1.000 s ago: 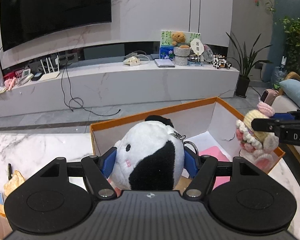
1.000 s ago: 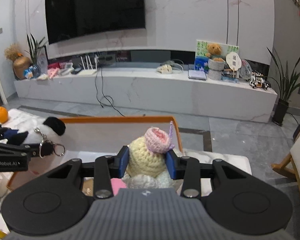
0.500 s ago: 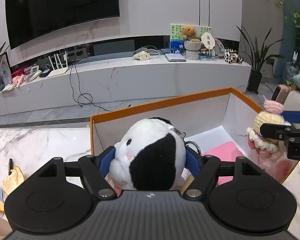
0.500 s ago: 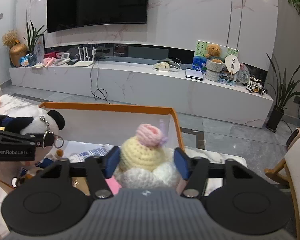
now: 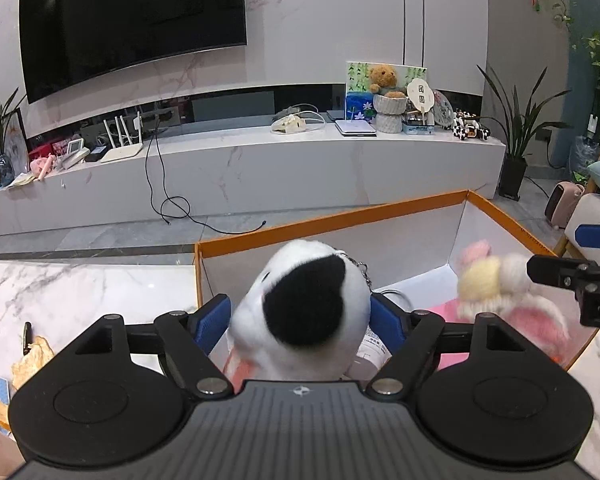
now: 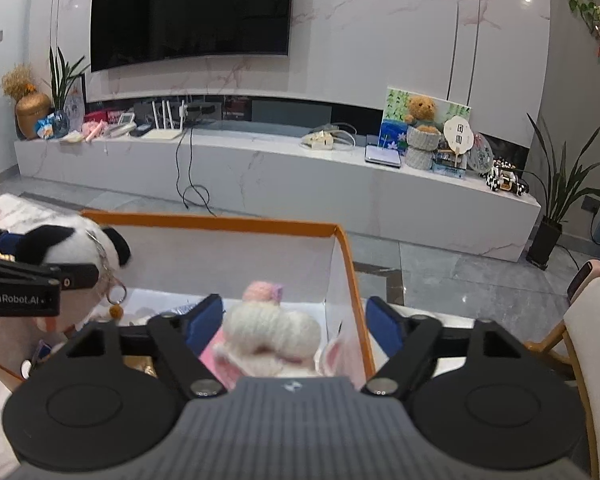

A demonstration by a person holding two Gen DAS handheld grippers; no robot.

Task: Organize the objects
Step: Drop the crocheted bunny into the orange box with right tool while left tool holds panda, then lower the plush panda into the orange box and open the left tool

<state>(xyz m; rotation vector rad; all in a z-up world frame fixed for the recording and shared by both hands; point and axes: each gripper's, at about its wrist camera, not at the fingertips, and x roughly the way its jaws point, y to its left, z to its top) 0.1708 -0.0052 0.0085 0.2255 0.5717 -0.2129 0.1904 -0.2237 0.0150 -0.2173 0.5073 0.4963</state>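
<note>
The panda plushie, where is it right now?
In the left wrist view the panda plushie sits between the left gripper fingers, over the left part of the orange-edged box, left of the crocheted doll.

Right hand-held gripper (image 6: 294, 322) spread wide; crochet doll (image 6: 272, 334) lies in box (image 6: 220, 222).

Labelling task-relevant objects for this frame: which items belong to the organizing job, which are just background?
In play:
black-and-white plush panda keychain, between left gripper fingers
yellow-and-pink crocheted doll, under open right gripper
orange-rimmed white cardboard box

Lying about:
black wall television
brown teddy bear
white router
</note>
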